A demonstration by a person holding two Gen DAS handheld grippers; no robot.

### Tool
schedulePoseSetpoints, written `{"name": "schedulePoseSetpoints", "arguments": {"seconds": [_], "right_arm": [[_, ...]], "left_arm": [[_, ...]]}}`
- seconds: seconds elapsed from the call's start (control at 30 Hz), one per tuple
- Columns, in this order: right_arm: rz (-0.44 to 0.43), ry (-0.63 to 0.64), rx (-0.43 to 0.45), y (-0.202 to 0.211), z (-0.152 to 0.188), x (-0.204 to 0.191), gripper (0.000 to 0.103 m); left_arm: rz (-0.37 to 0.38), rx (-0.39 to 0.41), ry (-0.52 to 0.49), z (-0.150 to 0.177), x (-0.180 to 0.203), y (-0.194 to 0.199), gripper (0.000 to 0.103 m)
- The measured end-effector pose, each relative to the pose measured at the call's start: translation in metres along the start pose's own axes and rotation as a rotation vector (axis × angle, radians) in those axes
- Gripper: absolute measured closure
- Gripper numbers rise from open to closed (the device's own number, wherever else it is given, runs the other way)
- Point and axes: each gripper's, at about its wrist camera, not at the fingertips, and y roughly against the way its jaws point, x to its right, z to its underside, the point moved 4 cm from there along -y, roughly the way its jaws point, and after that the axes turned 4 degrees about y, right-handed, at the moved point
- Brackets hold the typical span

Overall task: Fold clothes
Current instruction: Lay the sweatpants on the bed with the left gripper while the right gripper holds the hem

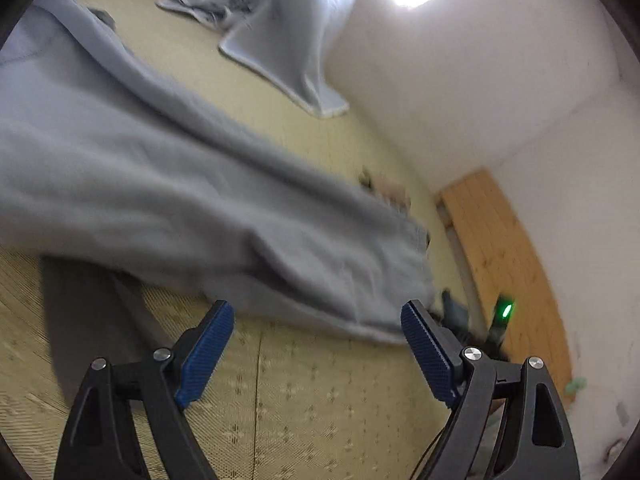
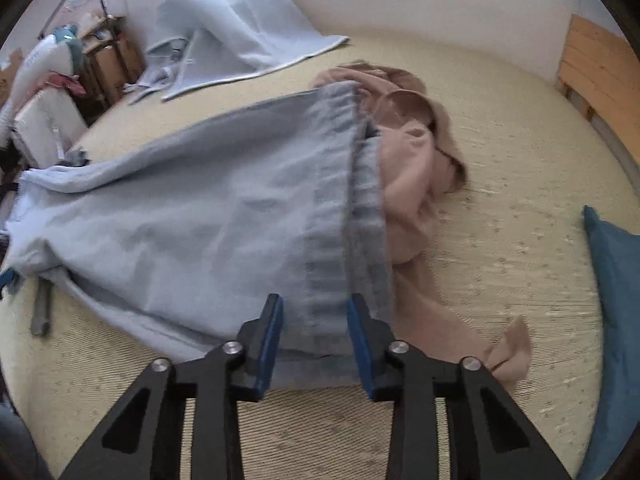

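Light blue trousers [image 2: 200, 208] stretch across a woven yellow bed mat [image 2: 500, 240]. My right gripper [image 2: 316, 344] is shut on their gathered waistband, which fills the gap between the blue pads. In the left wrist view the same trousers [image 1: 180, 184] hang blurred above the mat [image 1: 300, 400] and cast a shadow on it. My left gripper [image 1: 318, 354] stands wide open just below the cloth's lower edge, with nothing between its fingers. A crumpled tan garment [image 2: 416, 160] lies on the mat beyond the waistband.
A pale blue blanket [image 2: 240, 20] is heaped against the white wall at the back. A teal pillow [image 2: 616, 280] lies at the right edge. A wooden headboard [image 2: 600, 68] borders the mat. A plush toy [image 2: 44, 60] and shelves stand at far left.
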Motion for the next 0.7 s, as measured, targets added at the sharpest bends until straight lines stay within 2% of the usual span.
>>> {"name": "schedulePoseSetpoints", "arguments": {"seconds": [0.1, 0.2, 0.27, 0.33, 0.4, 0.53, 0.63, 0.7], "right_arm": [[-0.006, -0.01, 0.002, 0.002, 0.001, 0.003, 0.071], [-0.047, -0.009, -0.033, -0.003, 0.005, 0.0, 0.071], [-0.044, 0.009, -0.04, -0.006, 0.006, -0.005, 0.071], [-0.031, 0.018, -0.036, -0.008, 0.006, -0.007, 0.071], [-0.021, 0.021, -0.038, -0.009, 0.006, -0.007, 0.083], [0.003, 0.069, -0.02, 0.003, 0.001, -0.01, 0.096], [-0.012, 0.054, 0.041, 0.037, -0.01, -0.005, 0.097], [-0.002, 0.049, 0.042, 0.047, -0.011, 0.001, 0.097]], "left_arm": [[-0.017, -0.02, -0.023, 0.006, -0.003, -0.016, 0.014], [-0.02, -0.015, -0.039, 0.009, 0.002, -0.023, 0.014], [-0.022, -0.003, -0.069, 0.008, 0.008, -0.027, 0.014], [-0.014, -0.008, -0.055, 0.009, 0.01, -0.034, 0.014], [0.007, -0.027, -0.017, 0.011, 0.009, -0.042, 0.014], [0.015, -0.03, 0.018, 0.009, 0.005, -0.048, 0.014], [0.011, -0.011, 0.043, 0.005, -0.001, -0.045, 0.014], [0.008, 0.002, 0.06, 0.002, -0.005, -0.042, 0.014]]}}
